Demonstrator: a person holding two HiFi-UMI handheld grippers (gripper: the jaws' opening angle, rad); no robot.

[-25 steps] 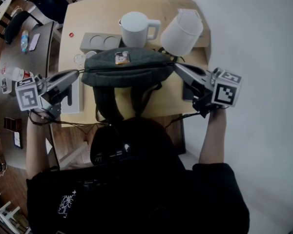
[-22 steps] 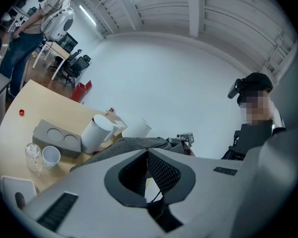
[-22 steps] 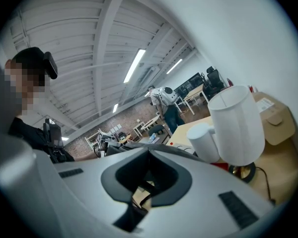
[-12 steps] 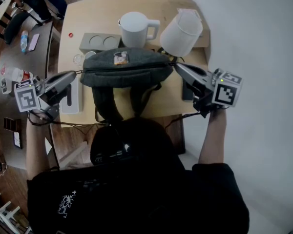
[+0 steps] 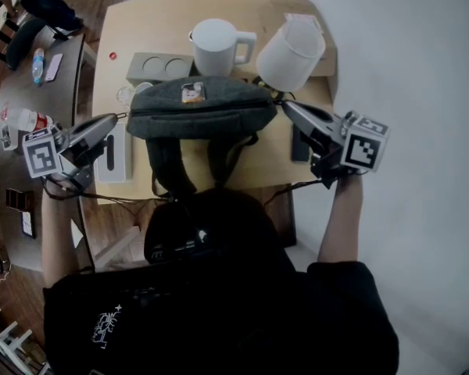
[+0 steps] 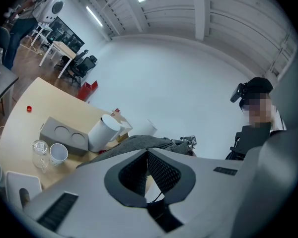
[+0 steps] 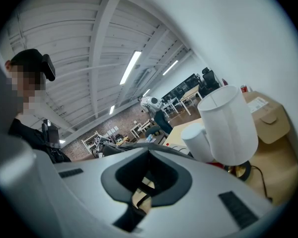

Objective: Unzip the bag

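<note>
Table point(image 5: 141, 30) of pale wood, carrying all the rest. Grey bag point(image 5: 195, 112) lying across the near part of it, two straps hanging over the near edge. Just behind the bag: white lamp shade point(image 5: 291, 53) at the right, white jug point(image 5: 215, 47) in the middle, flat grey box point(image 5: 160, 67) with two round hollows at the left. Left gripper point(image 5: 123, 117) just beside the bag's left end, jaws pressed together on a thin dark cord point(image 5: 129, 116) coming from that end. Right gripper point(image 5: 285, 105) at the bag's right end, jaws fully closed too, tips against the fabric; no held thing to make out there.
</note>
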